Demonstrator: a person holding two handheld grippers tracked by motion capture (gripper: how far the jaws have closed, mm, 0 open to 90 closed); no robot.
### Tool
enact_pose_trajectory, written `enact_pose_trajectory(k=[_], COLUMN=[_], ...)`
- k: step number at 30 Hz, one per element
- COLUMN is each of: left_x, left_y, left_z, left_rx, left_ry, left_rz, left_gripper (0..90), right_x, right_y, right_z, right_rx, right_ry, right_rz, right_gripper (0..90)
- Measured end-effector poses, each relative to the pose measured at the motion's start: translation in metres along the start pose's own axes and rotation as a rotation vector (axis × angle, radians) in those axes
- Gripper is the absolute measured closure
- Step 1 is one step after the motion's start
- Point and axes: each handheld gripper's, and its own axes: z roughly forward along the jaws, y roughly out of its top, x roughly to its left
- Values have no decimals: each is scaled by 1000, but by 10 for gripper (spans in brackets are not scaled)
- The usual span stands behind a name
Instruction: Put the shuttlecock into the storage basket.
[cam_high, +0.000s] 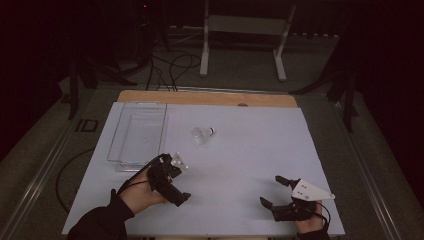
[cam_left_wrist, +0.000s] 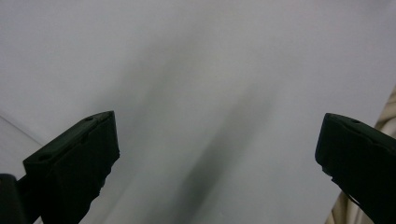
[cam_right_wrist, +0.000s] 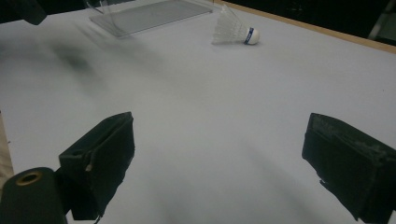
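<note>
Both claws, left (cam_high: 176, 176) and right (cam_high: 272, 191), wide open, empty; best approach to shuttlecock (cam_high: 202, 134): low, gripping cork.

My left hand-held gripper (cam_high: 170, 182) is a black, blocky thing with a pale three-cornered plate on top and a thin black cable looping off its back. A dark long sleeve covers my left forearm to the wrist. My right hand-held gripper (cam_high: 281, 192) is black too, its plate a light grey triangle marked with a few small dark dots, and a black cable curls at its 3 o'clock side. Seen close, the jaws are chunky matte black blocks with scuffed edges and small round holes.
</note>
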Motion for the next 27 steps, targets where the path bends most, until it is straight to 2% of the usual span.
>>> enact_pose_trajectory(k=[6, 12, 16, 21, 27], left_x=[1, 6, 15, 26, 29], left_y=[8, 15, 20, 23, 28], left_z=[7, 12, 17, 23, 26], left_rx=[62, 87, 108, 139, 144], left_ry=[5, -30, -35, -65, -60], left_rz=[16, 19, -12, -48, -50], left_gripper=[3, 4, 4, 4, 4], right_x=[0, 0, 0, 0, 0], right_y=[0, 0, 0, 0, 0], right_z=[0, 0, 0, 0, 0], right_rx=[1, 3, 4, 3, 4], right_ry=[-1, 1, 0, 0, -1], right_rz=[-2, -2, -6, -2, -4], right_gripper=[95, 95, 95, 95, 95])
